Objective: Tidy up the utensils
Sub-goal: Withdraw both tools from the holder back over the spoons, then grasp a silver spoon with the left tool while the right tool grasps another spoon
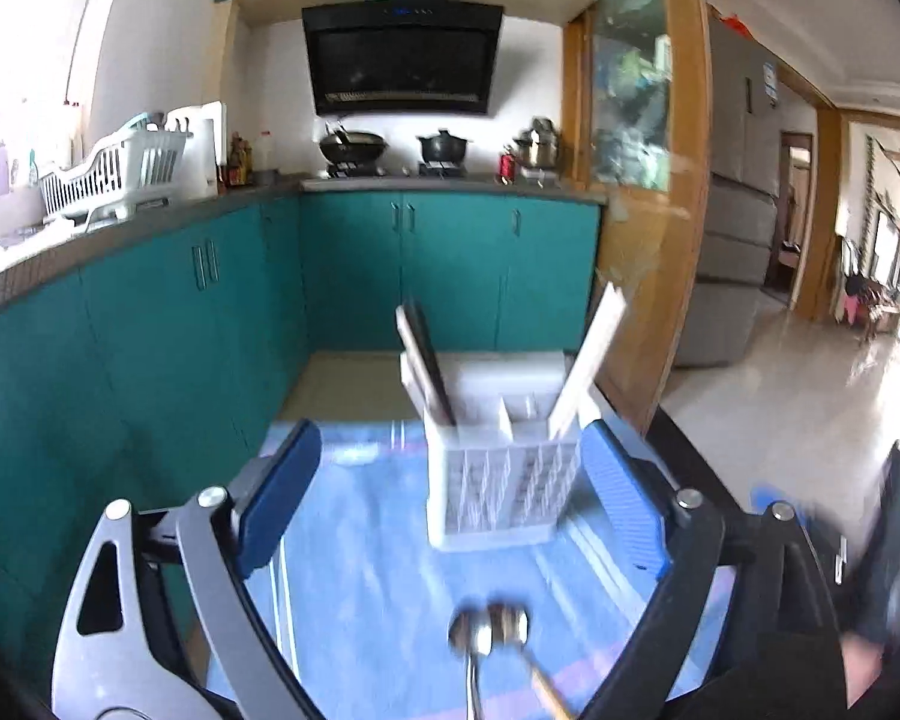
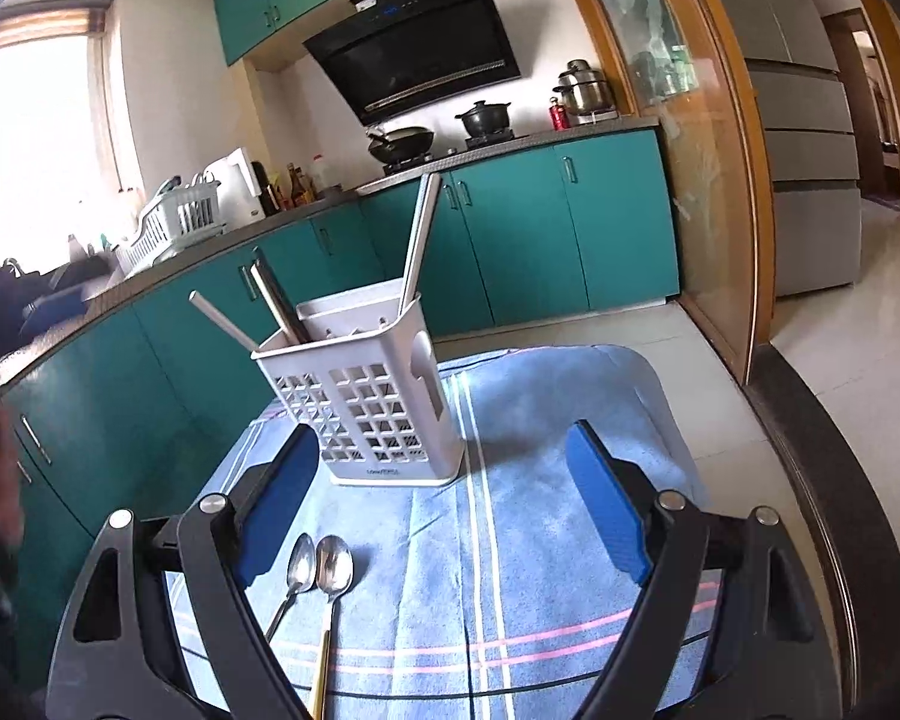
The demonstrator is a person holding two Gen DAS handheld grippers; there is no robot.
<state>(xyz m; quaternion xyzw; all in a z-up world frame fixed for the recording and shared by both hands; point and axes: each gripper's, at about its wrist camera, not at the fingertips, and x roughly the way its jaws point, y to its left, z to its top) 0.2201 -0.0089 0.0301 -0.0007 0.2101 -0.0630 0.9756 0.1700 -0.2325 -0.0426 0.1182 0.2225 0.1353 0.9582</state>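
in the right wrist view two spoons (image 2: 320, 567) are lying lower left on the blue towel (image 2: 540, 540), unpicked. the holder (image 2: 366, 414) is standing at centre. both the left gripper (image 1: 450, 492) and right gripper (image 2: 444, 504) are spreading wide, gripping nothing. next likely means reaching a spoon; open towel lies right, its edge beyond.

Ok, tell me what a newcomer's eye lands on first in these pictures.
First, the white slotted utensil caddy standing on the blue striped towel, with long handles sticking out of its left and right compartments. Next, two spoons lying side by side on the towel in front of it, one with a gold handle. Behind it all run the teal kitchen cabinets.
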